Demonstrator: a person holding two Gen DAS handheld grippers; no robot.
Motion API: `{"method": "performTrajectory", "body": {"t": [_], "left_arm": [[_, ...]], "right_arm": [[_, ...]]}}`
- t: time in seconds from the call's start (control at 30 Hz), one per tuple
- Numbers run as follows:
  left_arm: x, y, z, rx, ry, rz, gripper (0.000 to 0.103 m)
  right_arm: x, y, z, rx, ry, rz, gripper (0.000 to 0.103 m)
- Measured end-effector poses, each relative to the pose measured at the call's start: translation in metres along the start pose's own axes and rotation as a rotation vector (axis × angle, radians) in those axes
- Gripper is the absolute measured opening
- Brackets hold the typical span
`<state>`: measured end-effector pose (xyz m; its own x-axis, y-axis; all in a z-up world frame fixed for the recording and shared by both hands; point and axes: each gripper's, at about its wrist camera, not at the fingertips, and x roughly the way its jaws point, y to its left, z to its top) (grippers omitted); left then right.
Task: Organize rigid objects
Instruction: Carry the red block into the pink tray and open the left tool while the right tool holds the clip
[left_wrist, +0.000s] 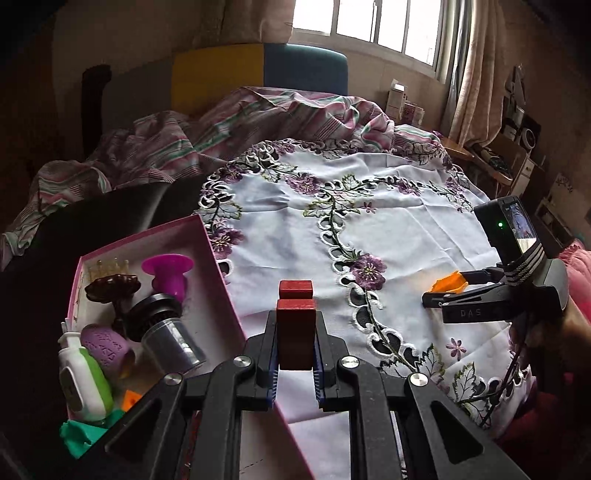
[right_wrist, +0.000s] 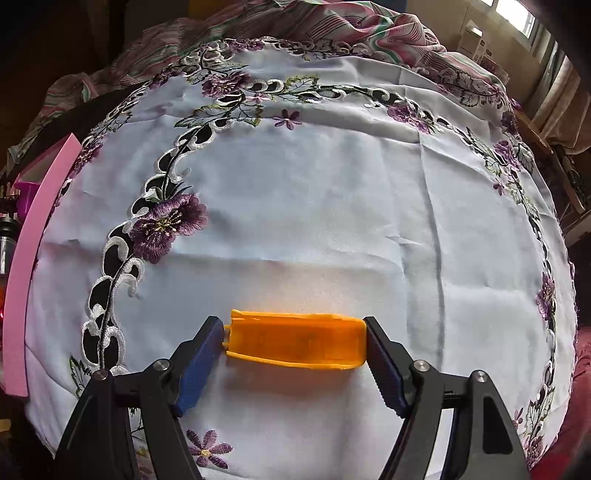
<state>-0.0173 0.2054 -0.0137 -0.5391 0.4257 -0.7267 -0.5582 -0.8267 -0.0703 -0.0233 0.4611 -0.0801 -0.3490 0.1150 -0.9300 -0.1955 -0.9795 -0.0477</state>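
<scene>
Your left claw (left_wrist: 295, 332) is clamped on the red block (left_wrist: 296, 325) beside the pink box (left_wrist: 218, 258), ready to drop in; your right claw (right_wrist: 295, 343) grips the orange piece (right_wrist: 295, 341) endwise on the cloth (right_wrist: 332, 203), right of the box.

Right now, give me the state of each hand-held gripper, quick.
Left hand-held gripper: shut on the red block.
Right hand-held gripper: shut on the orange plastic piece, gripped end to end, jaws wide.
</scene>
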Motion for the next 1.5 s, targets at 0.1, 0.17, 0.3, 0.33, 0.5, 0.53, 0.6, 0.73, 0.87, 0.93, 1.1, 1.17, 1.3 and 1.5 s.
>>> {"method": "performTrajectory", "body": {"t": [0.1, 0.17, 0.3, 0.33, 0.5, 0.53, 0.6, 0.73, 0.87, 0.93, 1.1, 1.17, 1.3, 1.5], "left_arm": [[-0.003, 0.011, -0.004, -0.024, 0.009, 0.006, 0.015], [-0.005, 0.017, -0.007, -0.034, 0.011, 0.015, 0.015], [-0.011, 0.034, -0.015, -0.073, 0.019, 0.012, 0.015], [-0.013, 0.04, -0.017, -0.09, 0.02, 0.009, 0.015], [-0.03, 0.076, -0.032, -0.165, 0.011, 0.019, 0.015], [-0.035, 0.084, -0.035, -0.186, 0.01, 0.019, 0.015], [-0.042, 0.099, -0.042, -0.217, 0.01, 0.032, 0.015], [-0.047, 0.121, -0.053, -0.273, 0.028, 0.021, 0.015], [-0.044, 0.124, -0.055, -0.302, 0.045, -0.037, 0.015], [-0.04, 0.12, -0.05, -0.291, 0.039, -0.04, 0.015], [-0.026, 0.116, -0.033, -0.26, 0.013, 0.012, 0.015], [-0.024, 0.117, -0.029, -0.265, 0.007, 0.007, 0.015], [-0.026, 0.123, -0.029, -0.27, 0.002, 0.026, 0.015], [-0.026, 0.128, -0.037, -0.284, 0.019, 0.071, 0.027]], "right_arm": [[0.0, 0.002, 0.0, -0.022, -0.01, -0.012, 0.077], [-0.002, 0.006, -0.002, -0.037, -0.017, -0.022, 0.077], [-0.003, 0.008, -0.003, -0.056, -0.026, -0.035, 0.076], [-0.003, 0.008, -0.003, -0.061, -0.029, -0.039, 0.076], [0.0, 0.007, -0.003, -0.064, -0.031, -0.042, 0.076], [0.001, 0.007, -0.003, -0.064, -0.03, -0.041, 0.076], [0.002, 0.007, -0.004, -0.055, -0.025, -0.036, 0.076], [0.003, 0.006, -0.006, -0.057, -0.025, -0.038, 0.076], [0.003, 0.006, -0.006, -0.058, -0.025, -0.039, 0.076], [0.003, 0.006, -0.006, -0.059, -0.025, -0.04, 0.076], [0.002, 0.008, -0.007, -0.066, -0.029, -0.046, 0.076], [0.003, 0.008, -0.007, -0.069, -0.03, -0.047, 0.076], [0.003, 0.008, -0.007, -0.066, -0.027, -0.041, 0.076], [0.002, 0.008, -0.007, -0.072, -0.028, -0.042, 0.076]]}}
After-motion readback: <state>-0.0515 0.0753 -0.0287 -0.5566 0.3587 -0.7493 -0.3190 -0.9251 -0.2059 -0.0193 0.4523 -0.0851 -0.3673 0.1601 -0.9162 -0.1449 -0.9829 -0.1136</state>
